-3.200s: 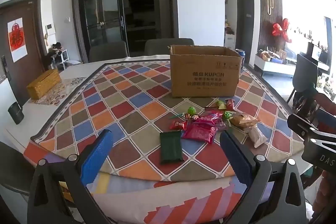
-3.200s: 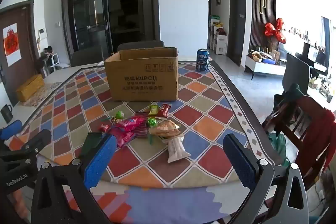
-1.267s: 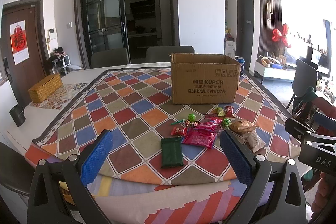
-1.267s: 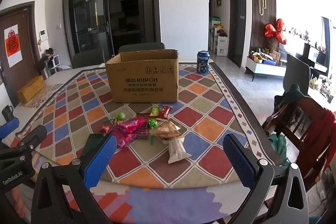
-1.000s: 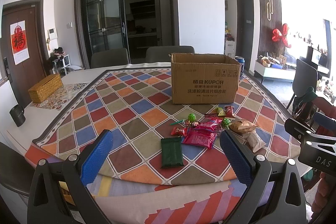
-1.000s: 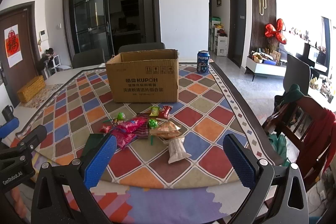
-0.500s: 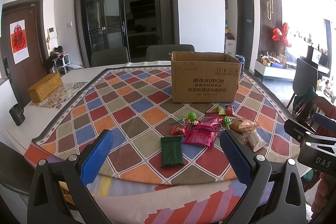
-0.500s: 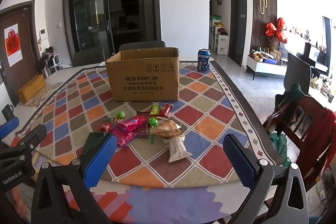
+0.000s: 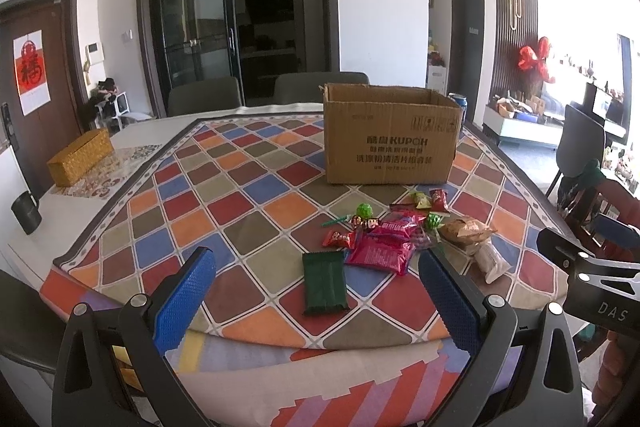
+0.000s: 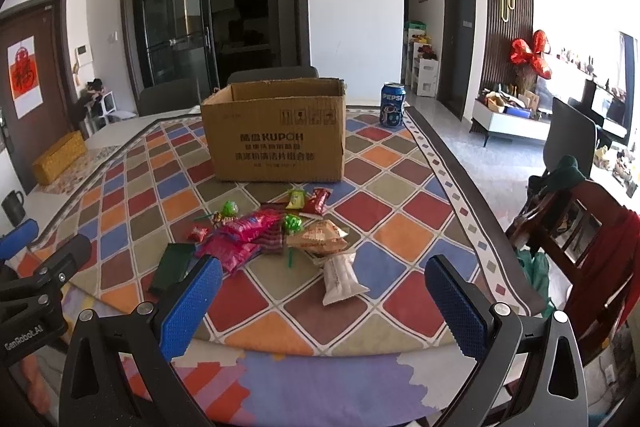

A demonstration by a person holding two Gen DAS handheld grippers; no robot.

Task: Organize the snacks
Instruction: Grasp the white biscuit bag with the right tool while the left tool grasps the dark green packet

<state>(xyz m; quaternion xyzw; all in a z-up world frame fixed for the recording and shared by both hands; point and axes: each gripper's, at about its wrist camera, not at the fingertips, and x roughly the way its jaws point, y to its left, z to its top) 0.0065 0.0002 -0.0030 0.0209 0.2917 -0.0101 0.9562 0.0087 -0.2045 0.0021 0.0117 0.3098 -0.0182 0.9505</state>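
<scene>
A pile of snacks lies on the patterned tablecloth: a dark green packet (image 9: pixel 324 282) (image 10: pixel 173 263), pink packets (image 9: pixel 380 251) (image 10: pixel 240 235), a tan bag (image 9: pixel 466 230) (image 10: pixel 318 237), a white packet (image 9: pixel 491 261) (image 10: pixel 340 277), small red and green candies (image 9: pixel 439 200) (image 10: pixel 318 199) and a green lollipop (image 9: pixel 363 209). An open cardboard box (image 9: pixel 390 137) (image 10: pixel 276 135) stands behind them. My left gripper (image 9: pixel 316 297) is open and empty, before the green packet. My right gripper (image 10: pixel 322 305) is open and empty, before the white packet.
A Pepsi can (image 10: pixel 393 104) stands right of the box. A woven yellow box (image 9: pixel 80 157) and a dark mug (image 9: pixel 26 213) sit at the table's left. A red wooden chair (image 10: pixel 576 247) stands at the right. Grey chairs (image 9: pixel 320 89) are behind the table.
Both views have shifted only slightly; the snacks and box have not moved. Both grippers stay open and empty.
</scene>
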